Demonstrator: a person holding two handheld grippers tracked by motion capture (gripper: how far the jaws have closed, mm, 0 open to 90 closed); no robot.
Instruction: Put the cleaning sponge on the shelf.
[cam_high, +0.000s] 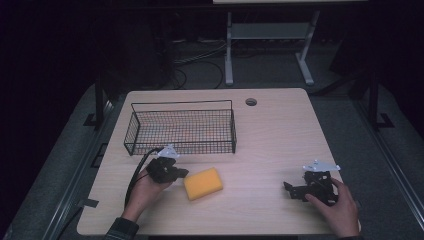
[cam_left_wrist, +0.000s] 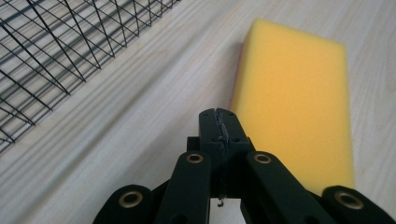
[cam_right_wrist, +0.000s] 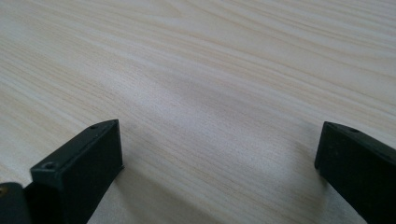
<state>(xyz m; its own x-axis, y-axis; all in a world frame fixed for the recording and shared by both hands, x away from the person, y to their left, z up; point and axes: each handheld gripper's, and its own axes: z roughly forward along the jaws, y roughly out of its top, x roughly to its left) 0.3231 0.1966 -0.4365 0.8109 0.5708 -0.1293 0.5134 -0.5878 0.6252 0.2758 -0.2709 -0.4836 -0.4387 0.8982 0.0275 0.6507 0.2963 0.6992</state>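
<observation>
Left tool (cam_left_wrist: 219, 122), pressed together, sits just beside yellow sponge (cam_left_wrist: 299, 98); right tool (cam_right_wrist: 219, 154) spread.

Yellow sponge flat on the tabletop

The sponge (cam_high: 203, 183) is a plain yellow rectangular block with soft edges, lying flat on the pale wood tabletop (cam_high: 280, 130), slightly askew. It sits near the front edge, left of centre, with nothing holding it and its broad face upward.
</observation>
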